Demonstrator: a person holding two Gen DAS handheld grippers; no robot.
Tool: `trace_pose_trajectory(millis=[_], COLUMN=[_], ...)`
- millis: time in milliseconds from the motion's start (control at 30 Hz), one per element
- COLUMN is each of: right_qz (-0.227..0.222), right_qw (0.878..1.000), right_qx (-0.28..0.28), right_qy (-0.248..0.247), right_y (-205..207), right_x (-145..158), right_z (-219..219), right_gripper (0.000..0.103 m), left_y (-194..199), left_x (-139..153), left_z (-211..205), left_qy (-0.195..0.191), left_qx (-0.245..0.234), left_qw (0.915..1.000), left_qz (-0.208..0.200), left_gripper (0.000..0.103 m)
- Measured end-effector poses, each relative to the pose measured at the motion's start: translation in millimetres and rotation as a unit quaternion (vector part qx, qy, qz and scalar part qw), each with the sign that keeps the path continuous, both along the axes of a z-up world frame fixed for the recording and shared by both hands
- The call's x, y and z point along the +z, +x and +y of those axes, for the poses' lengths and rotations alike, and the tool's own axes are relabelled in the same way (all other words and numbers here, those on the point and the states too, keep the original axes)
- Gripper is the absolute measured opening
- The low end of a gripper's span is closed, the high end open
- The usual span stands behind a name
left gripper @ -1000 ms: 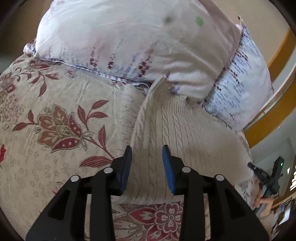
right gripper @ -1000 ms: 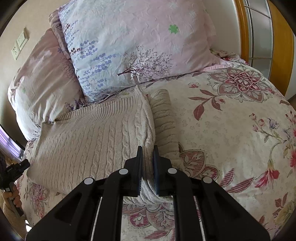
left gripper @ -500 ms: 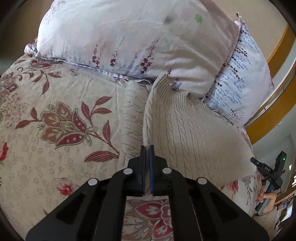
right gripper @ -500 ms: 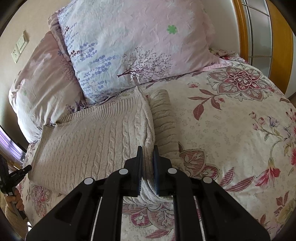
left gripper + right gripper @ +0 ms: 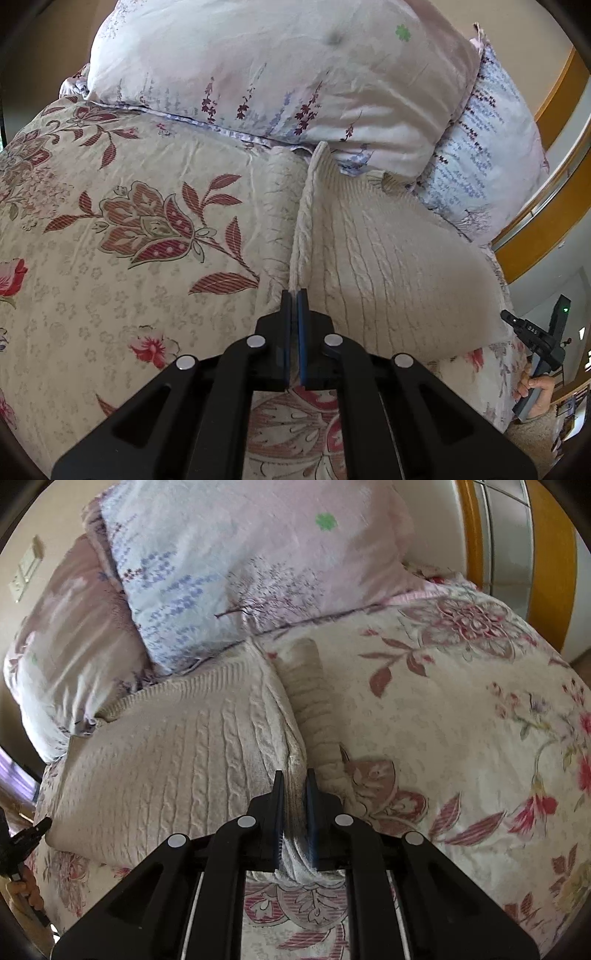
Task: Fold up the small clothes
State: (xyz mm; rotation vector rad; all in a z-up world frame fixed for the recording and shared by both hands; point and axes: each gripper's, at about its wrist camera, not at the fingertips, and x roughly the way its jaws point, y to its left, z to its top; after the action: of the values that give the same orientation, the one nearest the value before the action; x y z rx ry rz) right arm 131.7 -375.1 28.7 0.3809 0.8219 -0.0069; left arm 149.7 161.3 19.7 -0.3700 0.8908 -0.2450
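Cable-knit sweater [image 5: 388, 258], probably wool.

sweater [image 5: 388, 258]: cream, cable-knit | bedspread [image 5: 122, 295]: beige, red-maroon flowers and leaves | front pillow [image 5: 258, 565]: pale pink, lavender sprigs, one green clover mark | rear pillow [image 5: 74, 627]: dusty pink, faint floral | left gripper [image 5: 294, 295]: black, blue pads | frame [image 5: 550, 554]: orange wood

Soft daylight, brighter toward three o'clock; the right wrist view is motion-blurred, both fisheye frames bend and darken at their rims.
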Motion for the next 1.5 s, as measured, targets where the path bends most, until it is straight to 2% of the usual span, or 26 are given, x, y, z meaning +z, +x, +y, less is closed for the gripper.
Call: trace_pose_trajectory(millis=[100,300,367,433,500,567,633,733,800,833,933,1200,1233,1367,1467,1500], right_qz=[0.009,0.025,0.028,0.018,-0.009,-0.036,-0.038,-0.022,0.007,0.028,0.017,0.022,0.018,0.053,0.033,0.023], right_qw=[1.0,1.0,0.999,0.999,0.999,0.998,0.997,0.997,0.997,0.997,0.997,0.993,0.992,0.991,0.993,0.994], right_qx=[-0.01,-0.017,-0.024,-0.03,-0.027,-0.005,0.02,0.044,0.046,0.046,0.056,0.063,0.064,0.064,0.072,0.077], right_qy=[-0.005,-0.006,-0.007,-0.024,-0.043,-0.057,-0.058,-0.059,-0.061,-0.058,-0.056,-0.102,-0.107,-0.105,-0.086,-0.08], right_y=[-5,-6,-5,-6,-8,-6,2,17,25,28,22,8,6,8,12,15], right_x=[0,-3,1,12,25,36,39,32,19,9,1,-1,-1,5,17,21], right_z=[4,7,7,11,19,34,46,62,65,65,63,77,76,75,81,87], right_gripper=[0.011,0.011,0.012,0.018,0.028,0.03,0.03,0.03,0.037,0.038,0.038,0.04,0.04,0.04,0.041,0.047], left_y=[2,3,1,-4,-8,-11,-7,3,12,17,24,14,13,14,25,30], left_x=[0,-1,4,14,29,40,43,38,28,21,7,2,3,9,12,11], left_z=[-4,1,2,3,-1,-13,-27,-43,-48,-48,-42,-33,-32,-13,1,3], left_qy=[0.011,-0.001,-0.001,0.004,0.017,0.031,0.04,0.048,0.056,0.059,0.057,0.054,0.051,-0.004,-0.04,-0.049], left_qx=[-0.003,-0.002,-0.003,-0.001,-0.002,-0.013,-0.027,-0.039,-0.035,-0.03,-0.017,-0.016,-0.015,-0.002,0.017,0.021], left_qw=[0.9999,1.0,1.0,0.9997,0.9981,0.9956,0.9946,0.9949,0.9962,0.997,0.9981,0.9982,0.9985,1.0,0.9989,0.9983], left_qz=[-0.002,0.006,-0.001,-0.025,-0.058,-0.087,-0.092,-0.079,-0.057,-0.042,-0.015,-0.018,-0.016,0.002,0.017,0.023], left_gripper=[0.003,0.008,0.014,0.029,0.037,0.046,0.053,0.055,0.055,0.055,0.055,0.055,0.055,0.056,0.059,0.06])
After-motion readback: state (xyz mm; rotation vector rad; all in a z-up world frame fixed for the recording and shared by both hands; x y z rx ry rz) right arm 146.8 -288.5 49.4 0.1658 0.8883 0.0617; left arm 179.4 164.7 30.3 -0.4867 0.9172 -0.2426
